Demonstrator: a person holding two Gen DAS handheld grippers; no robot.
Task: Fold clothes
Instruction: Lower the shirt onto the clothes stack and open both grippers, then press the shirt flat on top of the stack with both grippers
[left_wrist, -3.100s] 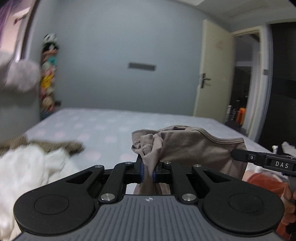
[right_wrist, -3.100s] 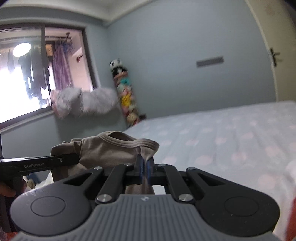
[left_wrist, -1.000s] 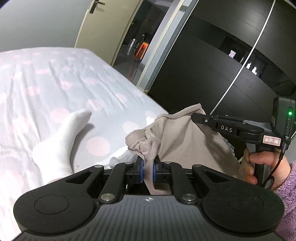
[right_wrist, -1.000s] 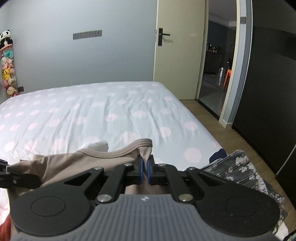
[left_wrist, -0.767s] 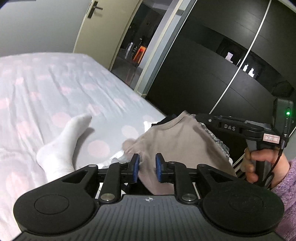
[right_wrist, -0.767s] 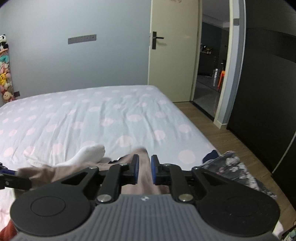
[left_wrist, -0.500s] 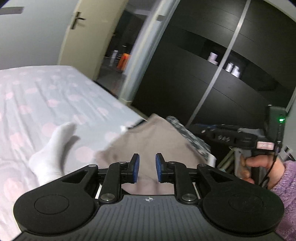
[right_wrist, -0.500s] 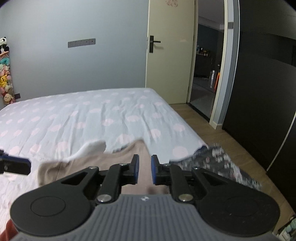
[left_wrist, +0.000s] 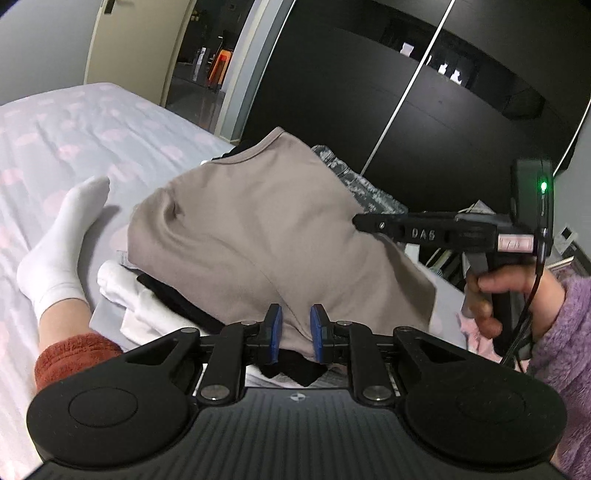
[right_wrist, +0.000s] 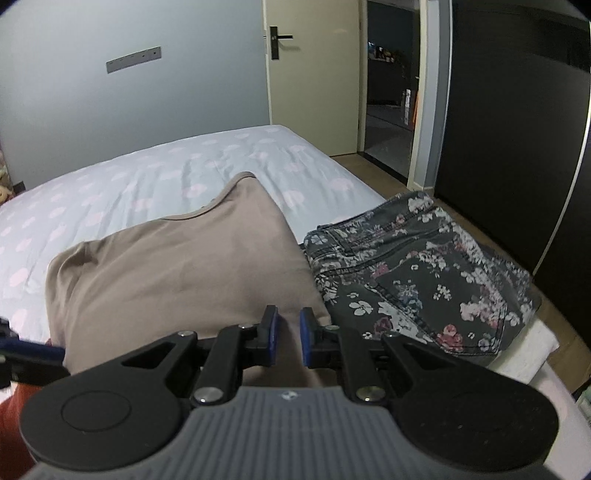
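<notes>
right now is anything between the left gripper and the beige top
Nothing visible. The left gripper is open right at the near edge of the beige top, which lies on a pile of clothes. The right gripper is also open at the top's near edge.

We see a plain taupe cotton top beside dark grey floral-print jeans, on a pale lilac bedsheet with pink dots, near a white sock.
</notes>
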